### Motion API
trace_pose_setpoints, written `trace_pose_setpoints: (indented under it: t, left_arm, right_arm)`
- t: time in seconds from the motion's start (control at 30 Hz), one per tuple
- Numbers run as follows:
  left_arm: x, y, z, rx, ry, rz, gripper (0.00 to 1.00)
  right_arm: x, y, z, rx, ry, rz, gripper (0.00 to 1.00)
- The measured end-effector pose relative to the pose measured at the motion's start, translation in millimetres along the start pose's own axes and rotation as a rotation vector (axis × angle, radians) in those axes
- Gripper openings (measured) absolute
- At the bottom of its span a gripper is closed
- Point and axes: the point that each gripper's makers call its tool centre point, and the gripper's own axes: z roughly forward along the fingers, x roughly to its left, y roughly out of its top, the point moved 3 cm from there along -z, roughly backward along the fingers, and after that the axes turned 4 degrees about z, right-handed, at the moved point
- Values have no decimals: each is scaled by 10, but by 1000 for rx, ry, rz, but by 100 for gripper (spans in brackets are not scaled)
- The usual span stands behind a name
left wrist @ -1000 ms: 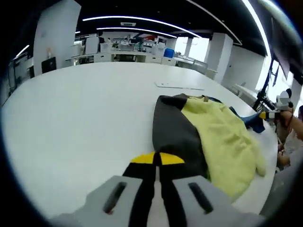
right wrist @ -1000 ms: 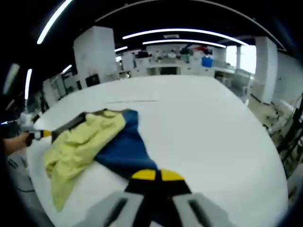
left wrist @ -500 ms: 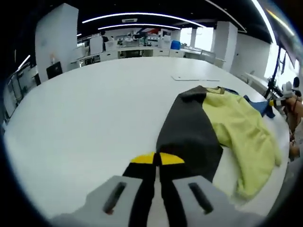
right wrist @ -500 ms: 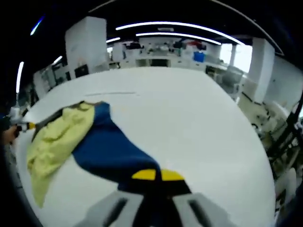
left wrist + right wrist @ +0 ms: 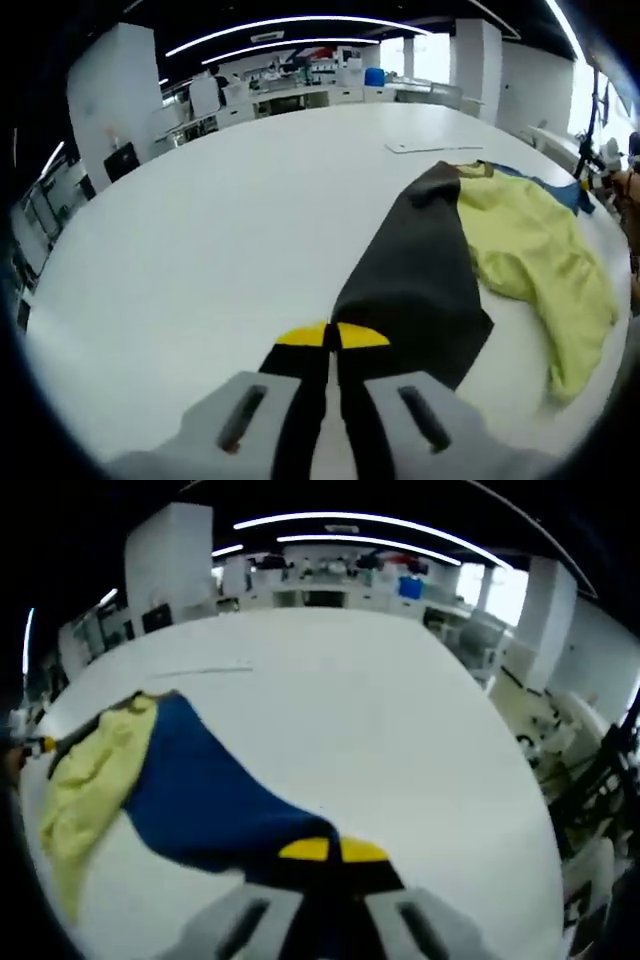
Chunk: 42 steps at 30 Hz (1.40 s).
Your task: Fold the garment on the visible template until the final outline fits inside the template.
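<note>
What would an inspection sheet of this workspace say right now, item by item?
Surface: large white table, mostly bare.
Job's things: garment with a yellow body, a dark sleeve and a blue sleeve, both pulled outward; thin flat white sheet beyond it, possibly the template.
Clutter: nothing seen.
Grippers: left gripper shut on the dark sleeve; right gripper shut on the blue sleeve.
Cables: nothing seen.
Surroundings: benches and equipment along the far wall, curved ceiling lights.
</note>
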Motion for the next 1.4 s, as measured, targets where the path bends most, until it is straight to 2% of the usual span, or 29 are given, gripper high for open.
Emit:
trace_pose_setpoints:
  t: [0.2, 0.3, 0.53, 0.63, 0.7, 0.77, 0.83, 0.87, 0.93, 1.1, 1.17, 1.33, 1.4]
  left_arm:
    - [94, 51, 38, 5, 4, 7, 0]
    - [171, 69, 78, 7, 10, -16, 0]
    - [338, 75, 154, 41, 40, 29, 0]
    - [400, 85, 180, 68, 64, 102, 0]
    - [367, 122, 192, 63, 61, 97, 0]
    - [397, 162, 193, 56, 87, 84, 0]
    - [385, 197, 184, 29, 83, 58, 1]
    - [384, 197, 174, 28, 85, 57, 3]
    - [350, 196, 143, 13, 79, 40, 9]
    - [184, 266, 50, -86, 21, -19, 25]
    - [114, 251, -7, -104, 5, -23, 30]
    - [-119, 285, -135, -170, -83, -42, 47]
    - [-263, 270, -252, -190, -111, -40, 55]
  right_arm:
    - [-67, 19, 55, 17, -24, -27, 0]
    - [-89, 32, 104, 23, -27, -29, 0]
    - [-154, -8, 177, 61, -27, -36, 0]
    - [-152, -19, 171, 66, -25, -53, 0]
    - [-143, -14, 167, 62, -22, -48, 0]
    - [-122, -12, 155, 61, -20, -45, 0]
    - [-107, 12, 152, 46, -18, -39, 0]
    - [-86, 17, 131, 42, -16, -38, 3]
    - [-60, 64, 118, 18, -3, -35, 15]
    - [75, 203, 78, -49, 71, 0, 38]
    - [151, 211, 8, -55, 95, -1, 48]
    - [375, 202, -130, -66, 156, 4, 65]
    - [490, 165, -191, -63, 178, -9, 72]
